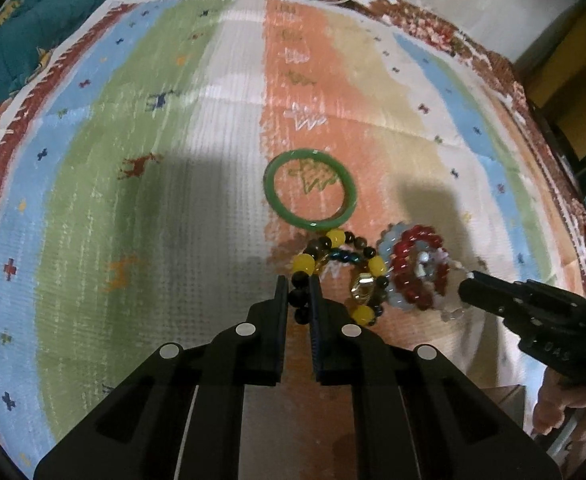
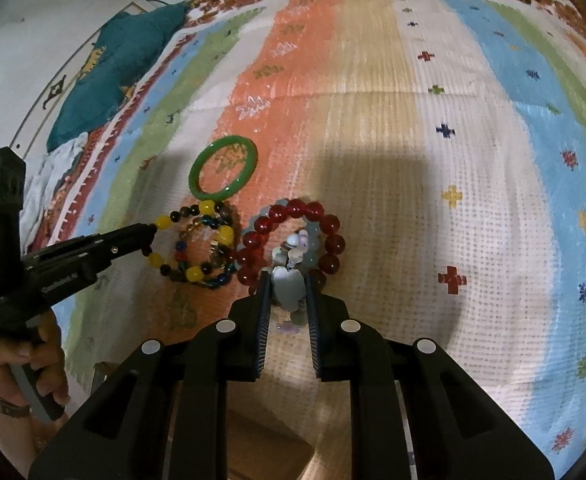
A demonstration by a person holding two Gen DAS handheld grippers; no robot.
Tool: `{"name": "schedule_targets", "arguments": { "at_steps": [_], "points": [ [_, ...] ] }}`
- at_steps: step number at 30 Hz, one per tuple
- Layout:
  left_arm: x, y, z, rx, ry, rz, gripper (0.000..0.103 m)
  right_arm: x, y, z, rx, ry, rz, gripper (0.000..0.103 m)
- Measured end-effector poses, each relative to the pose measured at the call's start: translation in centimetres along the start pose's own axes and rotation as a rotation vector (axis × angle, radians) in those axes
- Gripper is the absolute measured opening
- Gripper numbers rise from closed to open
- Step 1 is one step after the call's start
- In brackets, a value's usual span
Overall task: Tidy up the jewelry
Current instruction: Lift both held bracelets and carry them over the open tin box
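black beads sit right between the fingers of my left tongs [image 1: 297, 294], which are narrowed onto the near side of the yellow-and-dark bead bracelet [image 1: 339, 276]; they look clamped on it, the beads filling the gap. my right tongs [image 2: 289, 292] are narrow too, closed on a pale grey, heart-shaped charm [image 2: 290, 289] that belongs to the pale bead bracelet lying inside the red bead bracelet [image 2: 293, 236].

all of it rests on a striped rug [image 1: 133, 184], not a worktop. the green bangle [image 1: 311, 188] lies flat and untouched just beyond the yellow bracelet, its rim about touching a yellow bead. the yellow and red bracelets lie side by side, touching or nearly so, with a thin blue bead strand tangled in the yellow one.

as i judge it, the sorting has barely begun: three or four pieces are bunched in one cluster, and no box or tray shows anywhere. what is left is pulling the two held bracelets apart, freeing the blue strand and pale beads, and laying each piece separately. a teal cushion [image 2: 117, 72] sits at the rug's far edge.
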State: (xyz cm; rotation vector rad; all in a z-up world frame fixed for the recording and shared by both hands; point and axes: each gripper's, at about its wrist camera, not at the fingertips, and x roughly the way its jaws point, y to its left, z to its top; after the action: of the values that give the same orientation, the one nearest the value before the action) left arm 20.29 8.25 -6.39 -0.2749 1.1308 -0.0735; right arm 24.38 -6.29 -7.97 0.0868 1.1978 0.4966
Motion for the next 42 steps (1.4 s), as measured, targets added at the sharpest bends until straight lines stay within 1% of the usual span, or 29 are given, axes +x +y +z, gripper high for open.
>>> {"name": "schedule_targets", "arguments": {
  "at_steps": [2, 6, 15, 19, 27, 35, 42],
  "points": [
    [-0.7, -0.1, 0.1, -0.001, -0.015, -0.008, 0.009, -0.3, 0.1, 0.0, -0.011, -0.008, -0.012, 0.018],
    [-1.6, -0.7, 0.0, 0.003, -0.035, -0.017, 0.009, -1.1, 0.4, 0.0, -0.019, -0.022, -0.007, 0.018],
    [-3.3, -2.4, -0.3, 0.041, -0.079, -0.014, 0.009, -2.2, 1.7, -0.3, -0.071, -0.048, -0.036, 0.018],
    [-3.7, -2.6, -0.5, 0.051, -0.090, 0.004, 0.009, -2.6, 1.9, -0.6, -0.079, -0.057, -0.045, 0.018],
    [-4.6, -2.2, -0.6, 0.031, -0.110, -0.003, 0.009, -4.1, 2.7, -0.9, -0.105, -0.095, -0.051, 0.018],
    [-5.8, -2.5, -1.0, 0.038, -0.130, -0.006, 0.009, -5.0, 3.6, -1.8, -0.131, -0.111, -0.053, 0.018],
    [-6.8, -3.0, -1.6, 0.054, -0.151, -0.005, 0.009, -6.4, 4.6, -2.5, -0.151, -0.161, -0.058, 0.018]
  ]
}}
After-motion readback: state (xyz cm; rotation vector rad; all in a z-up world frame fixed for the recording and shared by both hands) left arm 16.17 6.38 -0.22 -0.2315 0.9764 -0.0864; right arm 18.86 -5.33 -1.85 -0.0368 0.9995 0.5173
